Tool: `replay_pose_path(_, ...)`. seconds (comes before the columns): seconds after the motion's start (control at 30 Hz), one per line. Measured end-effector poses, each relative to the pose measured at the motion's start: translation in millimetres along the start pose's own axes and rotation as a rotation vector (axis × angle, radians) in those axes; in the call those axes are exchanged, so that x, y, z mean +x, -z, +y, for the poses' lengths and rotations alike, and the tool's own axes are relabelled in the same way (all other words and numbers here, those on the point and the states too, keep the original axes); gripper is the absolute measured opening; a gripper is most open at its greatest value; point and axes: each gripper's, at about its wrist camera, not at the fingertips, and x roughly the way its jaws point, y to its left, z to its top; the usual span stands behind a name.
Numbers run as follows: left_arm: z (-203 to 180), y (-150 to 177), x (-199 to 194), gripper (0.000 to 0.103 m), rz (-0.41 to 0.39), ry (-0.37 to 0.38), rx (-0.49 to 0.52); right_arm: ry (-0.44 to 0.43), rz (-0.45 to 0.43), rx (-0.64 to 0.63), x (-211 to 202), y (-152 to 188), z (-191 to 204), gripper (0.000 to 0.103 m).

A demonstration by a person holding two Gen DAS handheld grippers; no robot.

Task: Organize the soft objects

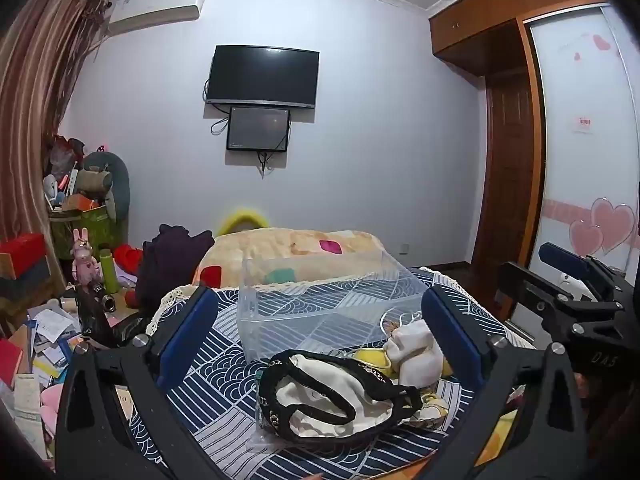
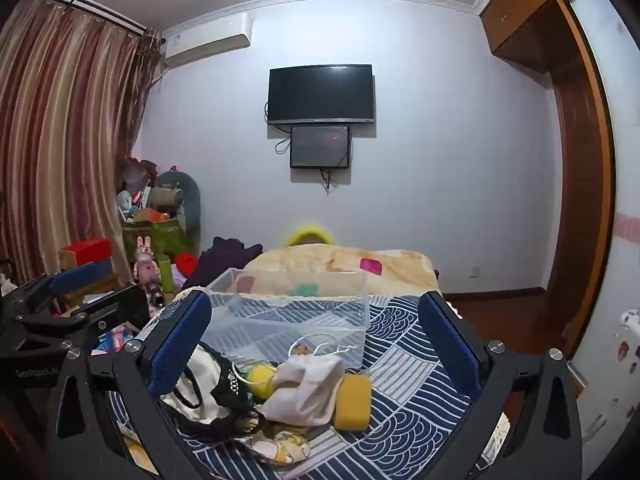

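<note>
Bedroom, bed point(image 1: 224, 376) with patterned cover. Clear bin point(image 2: 292, 320) at frame centre, empty. Soft pile point(image 2: 280, 396) lower centre, just before bin, unsorted. Left hand-held gripper point(image 1: 320, 336) and right hand-held gripper point(image 2: 316, 340) both released, holding nothing. Task barely begun, by appearances.

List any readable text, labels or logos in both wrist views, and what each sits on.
"DAS": on the black body of the right gripper, seen from the left wrist view.
"GenRobot.AI": faint, on the body of the left gripper, seen from the right wrist view.
Red label on the wardrobe door: too blurred to read.
Air conditioner markings: too small to read.
</note>
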Motion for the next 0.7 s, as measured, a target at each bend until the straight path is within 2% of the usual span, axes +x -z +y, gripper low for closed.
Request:
replay_pose_path(0.3, 13, -4, 10, 0.103, 0.004, -0.007, -0.051, -0.012, 0.014, -0.003, 3, 0, 3, 0.103)
replay_pose_path(0.33, 10, 1, 2, 0.103, -0.009, 0.006, -0.024, -0.015, 0.014, -0.003, 3, 0, 4, 0.103)
replay_pose_path(0.7, -2, 1, 0, 0.103, -0.014, 0.009, 0.007, -0.021, 0.007, -0.013, 0, 2, 3, 0.103)
